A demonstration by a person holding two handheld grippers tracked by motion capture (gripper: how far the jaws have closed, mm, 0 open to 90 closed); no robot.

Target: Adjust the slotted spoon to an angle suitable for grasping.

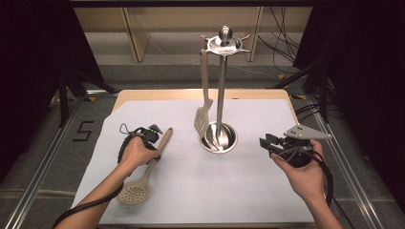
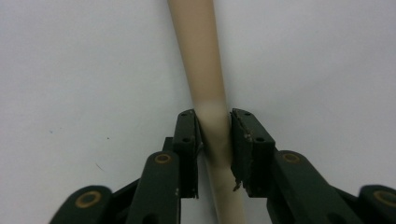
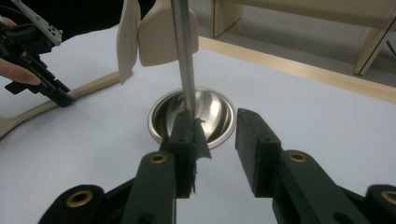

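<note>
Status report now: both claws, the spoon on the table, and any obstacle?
Left claw shut on skimmer spoon handle, spoon flat on the white sheet. Right claw open, empty, facing the steel rack. Hanging spatula occupies one hook; path otherwise free.

light: bright, even on white sheet [image 1: 200, 181] | surround: dark | glare: steel bowl [image 3: 212, 112] | near handle [image 2: 205, 93] soft

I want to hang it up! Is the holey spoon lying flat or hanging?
Lying flat: the slotted spoon rests on the white sheet, its handle between the left gripper jaws.
</note>
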